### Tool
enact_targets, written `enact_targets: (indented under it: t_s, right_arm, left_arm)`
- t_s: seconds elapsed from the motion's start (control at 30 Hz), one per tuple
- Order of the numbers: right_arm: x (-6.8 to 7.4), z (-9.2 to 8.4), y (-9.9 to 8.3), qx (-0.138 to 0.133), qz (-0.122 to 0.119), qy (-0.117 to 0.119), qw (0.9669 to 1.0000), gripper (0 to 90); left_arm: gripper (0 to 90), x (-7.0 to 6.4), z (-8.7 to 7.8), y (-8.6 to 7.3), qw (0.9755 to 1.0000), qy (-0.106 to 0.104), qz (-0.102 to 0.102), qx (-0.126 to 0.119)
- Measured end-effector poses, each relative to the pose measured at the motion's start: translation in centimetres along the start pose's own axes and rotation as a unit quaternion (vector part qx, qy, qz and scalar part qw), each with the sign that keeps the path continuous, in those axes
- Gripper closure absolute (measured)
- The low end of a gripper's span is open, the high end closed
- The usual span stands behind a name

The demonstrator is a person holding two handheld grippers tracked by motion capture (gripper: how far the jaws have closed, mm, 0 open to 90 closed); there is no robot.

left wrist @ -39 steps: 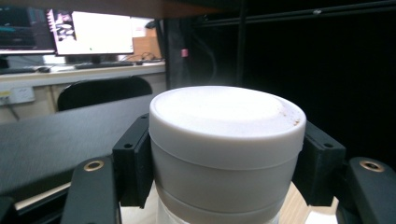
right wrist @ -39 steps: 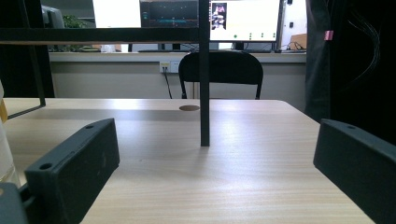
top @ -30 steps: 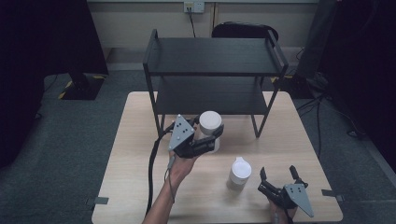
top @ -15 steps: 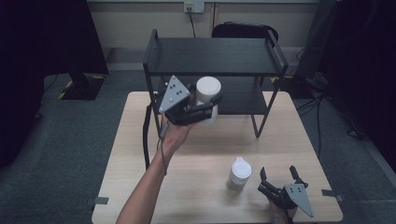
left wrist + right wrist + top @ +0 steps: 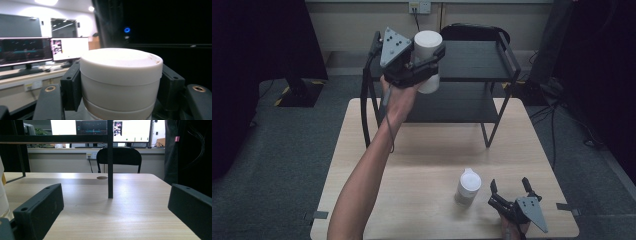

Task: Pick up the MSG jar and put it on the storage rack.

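- A white cylindrical plastic jar with a flat lid [image 5: 428, 59] is clamped between the two black jaws of the left gripper [image 5: 422, 64]; the pads are seen pressed against opposite sides of the jar just under the lid in the left gripper view [image 5: 121, 82].
- The jar is held upright in the air, well above the light wooden table [image 5: 422, 150], and is seen in the high view in front of the upper level of the black two-level metal shelf rack [image 5: 472, 65].
- The left gripper is carried on a raised forearm [image 5: 362, 180] that comes in from the bottom edge of the high view; the grey three-cornered plate [image 5: 393, 46] on its top is turned toward the camera.
- The right gripper [image 5: 511, 189] is rested near the front right corner of the table, with its jaws spread wide and nothing between them; bare tabletop is seen through the gap in the right gripper view [image 5: 112, 215].
- A second, smaller white bottle with a rounded cap [image 5: 467, 187] is stood upright on the table, just beside the right gripper on its left and apart from the jaws.
- A black rack leg [image 5: 110, 170] and a black chair [image 5: 119, 160] behind the table are noted in the right gripper view.
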State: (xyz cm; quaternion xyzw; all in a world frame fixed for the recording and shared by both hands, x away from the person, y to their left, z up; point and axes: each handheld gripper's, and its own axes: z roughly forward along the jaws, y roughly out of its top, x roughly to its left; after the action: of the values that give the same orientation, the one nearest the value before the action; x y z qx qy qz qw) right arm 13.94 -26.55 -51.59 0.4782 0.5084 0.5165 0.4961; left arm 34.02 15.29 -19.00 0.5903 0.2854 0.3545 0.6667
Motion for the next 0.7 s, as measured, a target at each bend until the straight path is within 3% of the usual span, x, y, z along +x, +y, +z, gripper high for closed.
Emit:
enact_targets:
  t_s: [0.43,0.53,0.7]
  right_arm:
    - [-0.1,0.0,0.0,0.0,0.001,0.004,1.0,0.0]
    - [-0.1,0.0,0.0,0.0,0.001,0.004,1.0,0.0]
    - [-0.2,0.0,0.0,0.0,0.001,0.005,1.0,0.0]
  left_arm:
    - [34.0,0.6,4.6,-0.5,0.9974,0.072,-0.01,0.002]
    - [34.0,0.9,5.1,-0.6,0.9972,0.073,-0.015,0.001]
    - [34.0,0.8,5.7,-0.8,0.9966,0.082,-0.003,0.01]
